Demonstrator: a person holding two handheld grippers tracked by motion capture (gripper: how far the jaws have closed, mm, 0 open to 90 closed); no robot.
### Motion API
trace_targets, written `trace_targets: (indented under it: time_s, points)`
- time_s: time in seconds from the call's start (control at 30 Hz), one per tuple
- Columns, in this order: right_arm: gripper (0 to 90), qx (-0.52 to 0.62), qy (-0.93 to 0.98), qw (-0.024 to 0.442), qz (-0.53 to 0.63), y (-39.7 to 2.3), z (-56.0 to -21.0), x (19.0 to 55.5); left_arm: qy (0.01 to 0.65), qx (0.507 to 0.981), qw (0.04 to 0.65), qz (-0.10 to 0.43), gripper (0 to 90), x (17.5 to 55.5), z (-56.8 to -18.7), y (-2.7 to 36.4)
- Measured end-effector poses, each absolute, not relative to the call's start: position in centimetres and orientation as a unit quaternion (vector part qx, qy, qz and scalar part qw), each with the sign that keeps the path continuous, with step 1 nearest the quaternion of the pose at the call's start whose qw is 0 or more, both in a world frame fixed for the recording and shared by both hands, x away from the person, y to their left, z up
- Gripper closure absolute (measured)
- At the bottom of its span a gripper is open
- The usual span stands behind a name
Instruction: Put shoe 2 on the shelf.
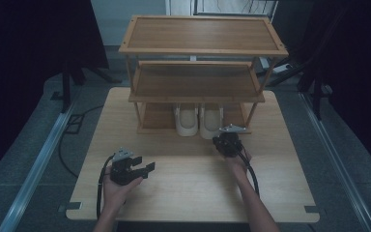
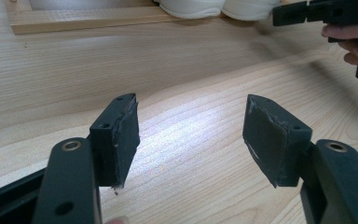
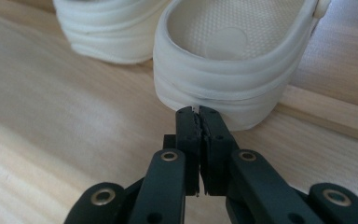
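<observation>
The right gripper (image 3: 198, 110), jaws nearly shut on nothing, was nudging the white rubber clog (image 3: 233, 56) on the wooden rack's bottom shelf (image 1: 157, 117); next, backing away.

The left gripper (image 2: 191, 135) waited open.

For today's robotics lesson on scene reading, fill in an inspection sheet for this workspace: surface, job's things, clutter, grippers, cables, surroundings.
Surface: light wooden table, bare in front.
Job's things: two white clogs side by side on the bottom tier of a three-tier wooden rack.
Clutter: nothing seen.
Grippers: left gripper open above bare table; right gripper shut, tips at the nearer clog's heel, nothing held.
Cables: black cable trails from each gripper.
Surroundings: dark curtains, grey floor, floor rails.
</observation>
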State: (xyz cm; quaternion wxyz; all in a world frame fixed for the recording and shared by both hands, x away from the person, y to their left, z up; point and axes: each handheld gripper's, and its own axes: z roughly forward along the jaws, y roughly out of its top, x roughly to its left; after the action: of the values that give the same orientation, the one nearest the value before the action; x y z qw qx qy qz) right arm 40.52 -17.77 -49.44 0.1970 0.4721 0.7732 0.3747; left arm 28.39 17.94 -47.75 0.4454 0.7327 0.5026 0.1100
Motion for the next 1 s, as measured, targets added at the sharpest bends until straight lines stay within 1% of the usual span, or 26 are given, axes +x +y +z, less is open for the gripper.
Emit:
trace_targets:
  time_s: [0.23,0.4,0.47,0.5,0.57,0.63,0.73,0.93,1.0]
  points:
    - [86.8,0.477,0.76,0.199,0.394,-17.4,-50.0,41.4,0.506,0.729,0.449,0.107,36.3,28.5,-47.7,18.0]
    - [83.7,0.473,0.76,0.2,0.399,-17.3,-50.1,41.3,0.497,0.734,0.452,0.103,36.3,28.4,-47.5,17.5]
    - [80.4,0.471,0.76,0.197,0.402,-17.5,-49.8,40.9,0.498,0.732,0.454,0.105,36.3,28.5,-47.5,17.7]
    - [77.2,0.464,0.762,0.188,0.411,-17.8,-49.4,40.4,0.499,0.73,0.454,0.104,36.3,28.5,-47.4,17.8]
    - [76.1,0.459,0.763,0.189,0.414,-18.0,-49.3,40.1,0.504,0.727,0.453,0.104,36.3,28.6,-47.5,18.0]
    - [70.0,0.446,0.768,0.192,0.418,-18.4,-49.0,39.4,0.505,0.726,0.453,0.107,36.4,28.7,-47.5,18.0]
    - [62.7,0.438,0.769,0.184,0.427,-19.0,-48.9,38.5,0.506,0.728,0.451,0.106,36.4,28.8,-47.6,17.8]
    - [57.0,0.416,0.767,0.162,0.461,-19.8,-48.6,36.5,0.506,0.729,0.449,0.105,36.4,29.2,-47.7,17.5]
    - [54.2,0.402,0.773,0.17,0.461,-20.0,-48.2,36.1,0.507,0.725,0.453,0.106,36.4,29.4,-47.6,17.6]
